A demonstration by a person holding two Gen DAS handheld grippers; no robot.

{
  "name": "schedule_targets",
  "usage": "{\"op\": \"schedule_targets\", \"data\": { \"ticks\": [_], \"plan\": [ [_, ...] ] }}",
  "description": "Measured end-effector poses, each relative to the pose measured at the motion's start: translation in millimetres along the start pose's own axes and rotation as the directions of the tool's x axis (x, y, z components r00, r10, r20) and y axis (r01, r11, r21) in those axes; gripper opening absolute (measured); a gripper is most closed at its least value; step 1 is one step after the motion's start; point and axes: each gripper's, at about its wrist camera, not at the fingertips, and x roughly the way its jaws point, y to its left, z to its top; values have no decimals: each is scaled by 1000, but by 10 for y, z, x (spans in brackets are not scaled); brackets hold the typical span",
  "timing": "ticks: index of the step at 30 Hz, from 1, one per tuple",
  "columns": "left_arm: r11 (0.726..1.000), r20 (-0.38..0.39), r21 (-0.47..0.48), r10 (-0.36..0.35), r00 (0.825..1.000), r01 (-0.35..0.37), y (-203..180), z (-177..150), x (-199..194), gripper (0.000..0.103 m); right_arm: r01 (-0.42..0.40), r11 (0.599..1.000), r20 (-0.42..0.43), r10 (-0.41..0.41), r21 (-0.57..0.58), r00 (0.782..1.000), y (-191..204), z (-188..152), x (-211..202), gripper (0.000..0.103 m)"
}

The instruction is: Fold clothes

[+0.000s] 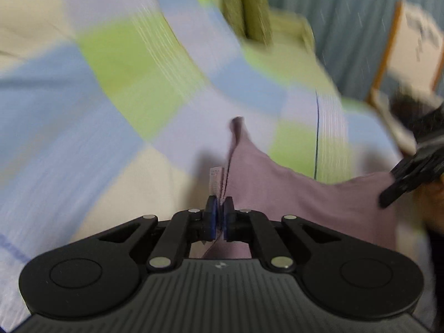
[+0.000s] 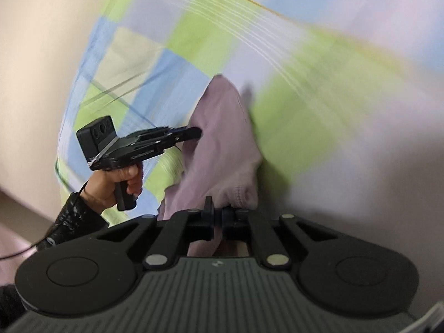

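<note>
The left claw (image 1: 221, 208) and right claw (image 2: 217, 213) are each clenching an edge of the soft mauve knit garment (image 1: 291, 191), holding it stretched above the green, blue and lilac checked bedsheet (image 1: 116, 83), probably to spread it flat for folding

Garment (image 1: 291, 191): soft matt mauve cloth, smooth knit, stitched hem, small woven label at the seam.
Bedsheet (image 1: 130, 63): thin woven cloth in green, blue, lilac and cream checks, matt, with fine raised white thread lines.
Left claw (image 1: 221, 208): matt black plastic arms, blue pads, shiny round metal pins, ribbed grey housing.
Right claw (image 2: 218, 213): the same matt black plastic, with metal pins.
Sleeve (image 2: 75, 219): glossy black, creased, leather-like.
Curtain (image 1: 347, 14): blue-grey cloth, matt.
</note>
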Motion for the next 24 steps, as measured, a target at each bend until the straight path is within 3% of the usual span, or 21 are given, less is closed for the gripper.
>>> {"op": "schedule_targets", "data": {
  "ticks": [2,4,7,9,11,14,16,17,19,21,24],
  "plan": [
    [999,122,-47,29,992,-24,-18,125,-432,0,51,981,45,-43,-186,998,377,457,-138,4],
    [995,275,-82,74,959,-54,-145,254,-1085,0,77,959,92,-54,-272,994,630,673,-254,4],
    [994,390,-88,92,916,-62,-378,247,-1612,0,102,882,179,-20,-461,984,1219,995,-557,4],
    [994,477,-93,96,873,-58,-699,94,-2001,0,95,820,194,20,-564,981,1490,896,-768,4],
    [994,530,-96,96,842,-53,-988,-128,-2268,0,91,747,204,60,-659,977,1762,797,-980,4],
    [993,579,-102,102,809,-53,-1635,-841,-2521,1,86,610,201,123,-788,972,2147,586,-1308,4],
    [992,562,-95,123,818,-84,-2048,-1373,-2557,1,31,478,115,148,-878,982,2131,-9,-1532,4],
    [990,540,-103,137,830,-96,-2205,-1645,-2531,1,-4,457,70,144,-889,987,2056,-206,-1556,4],
    [981,456,-146,181,871,-127,-2530,-2256,-2397,1,-64,399,-33,85,-915,996,1774,-791,-1544,4],
    [964,325,-226,211,922,-141,-2746,-2783,-2203,1,-93,405,-98,9,-910,995,1500,-1193,-1452,4],
    [945,210,-284,228,951,-164,-2965,-3175,-2071,1,-127,446,-174,-67,-886,982,1165,-1622,-1341,4]
  ]
}}
